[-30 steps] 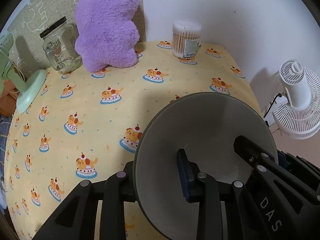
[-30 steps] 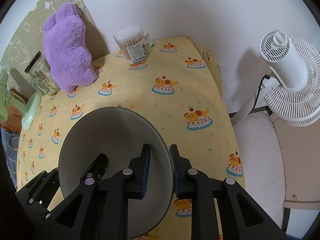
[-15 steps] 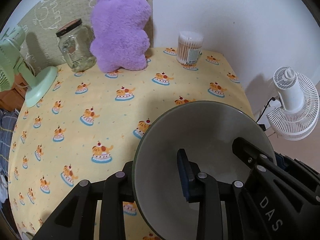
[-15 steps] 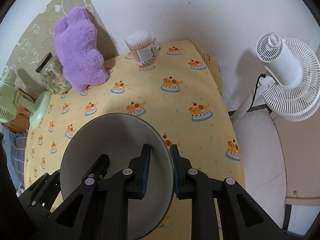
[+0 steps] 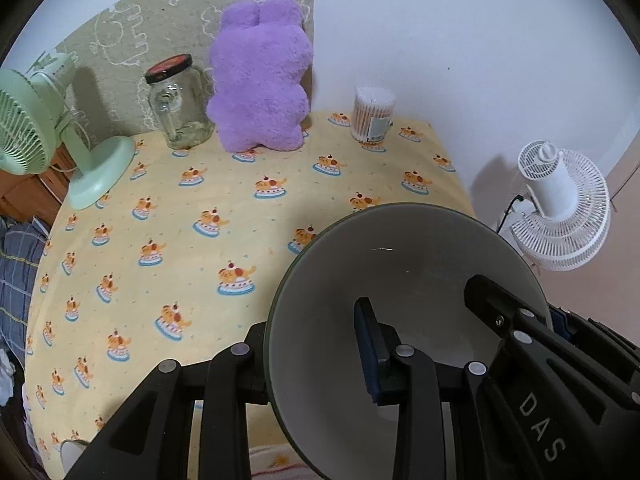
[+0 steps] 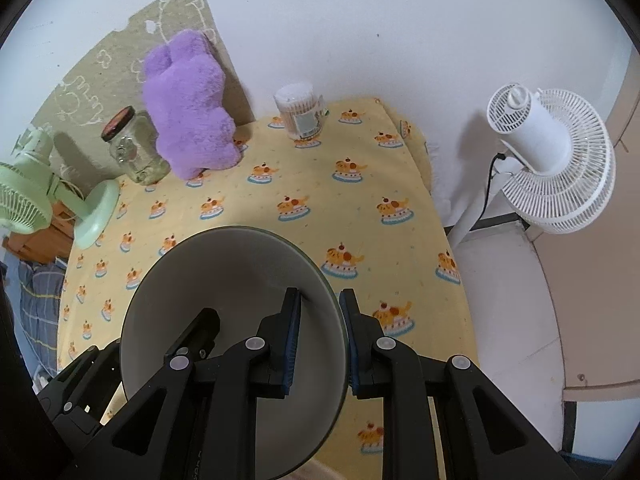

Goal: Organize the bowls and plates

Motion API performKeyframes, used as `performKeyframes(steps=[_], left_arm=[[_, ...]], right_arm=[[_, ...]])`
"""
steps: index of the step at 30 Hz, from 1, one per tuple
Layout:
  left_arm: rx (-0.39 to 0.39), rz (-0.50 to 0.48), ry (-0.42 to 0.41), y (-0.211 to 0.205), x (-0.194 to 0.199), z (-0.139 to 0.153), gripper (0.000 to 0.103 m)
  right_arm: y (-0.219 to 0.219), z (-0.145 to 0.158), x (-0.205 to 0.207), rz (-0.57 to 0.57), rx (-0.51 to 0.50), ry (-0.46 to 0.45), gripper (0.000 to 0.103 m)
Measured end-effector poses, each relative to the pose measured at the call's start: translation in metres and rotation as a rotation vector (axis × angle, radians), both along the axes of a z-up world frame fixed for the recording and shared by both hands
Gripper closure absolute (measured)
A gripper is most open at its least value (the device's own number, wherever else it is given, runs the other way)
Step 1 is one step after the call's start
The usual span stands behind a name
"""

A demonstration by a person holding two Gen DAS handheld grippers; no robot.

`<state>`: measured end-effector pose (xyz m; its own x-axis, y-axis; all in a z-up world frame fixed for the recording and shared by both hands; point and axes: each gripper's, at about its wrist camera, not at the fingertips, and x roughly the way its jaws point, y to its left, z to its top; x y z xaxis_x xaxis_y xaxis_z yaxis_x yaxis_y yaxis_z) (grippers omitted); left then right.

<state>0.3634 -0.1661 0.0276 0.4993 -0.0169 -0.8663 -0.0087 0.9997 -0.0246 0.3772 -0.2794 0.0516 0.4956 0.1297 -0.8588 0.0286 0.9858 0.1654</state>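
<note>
A grey bowl (image 5: 404, 280) with a dark green rim is held up above the yellow patterned tablecloth (image 5: 192, 240). My left gripper (image 5: 312, 344) is shut on its left rim, one finger inside and one outside. My right gripper (image 6: 320, 316) is shut on the right rim of the same bowl (image 6: 232, 280). The right gripper's fingers (image 5: 492, 304) also show inside the bowl in the left wrist view. No plates are in view.
Along the back stand a glass jar (image 5: 180, 108), a purple plush toy (image 5: 260, 80) and a tub of cotton swabs (image 5: 372, 114). A green desk fan (image 5: 44, 128) stands at the left edge. A white floor fan (image 6: 548, 156) stands beyond the table's right edge.
Both grippers have risen and pulled back with the bowl. More of the table, the wall and the green fan has come into view. The grips have not changed.
</note>
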Motion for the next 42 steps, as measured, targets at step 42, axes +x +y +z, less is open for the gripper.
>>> performKeyframes(steps=[42], left_arm=[[-0.012, 0.011, -0.042, 0.181, -0.168, 0.039, 0.072]], right_arm=[[0.189, 0.033, -0.174, 0.032, -0.019, -0.045, 0.080]])
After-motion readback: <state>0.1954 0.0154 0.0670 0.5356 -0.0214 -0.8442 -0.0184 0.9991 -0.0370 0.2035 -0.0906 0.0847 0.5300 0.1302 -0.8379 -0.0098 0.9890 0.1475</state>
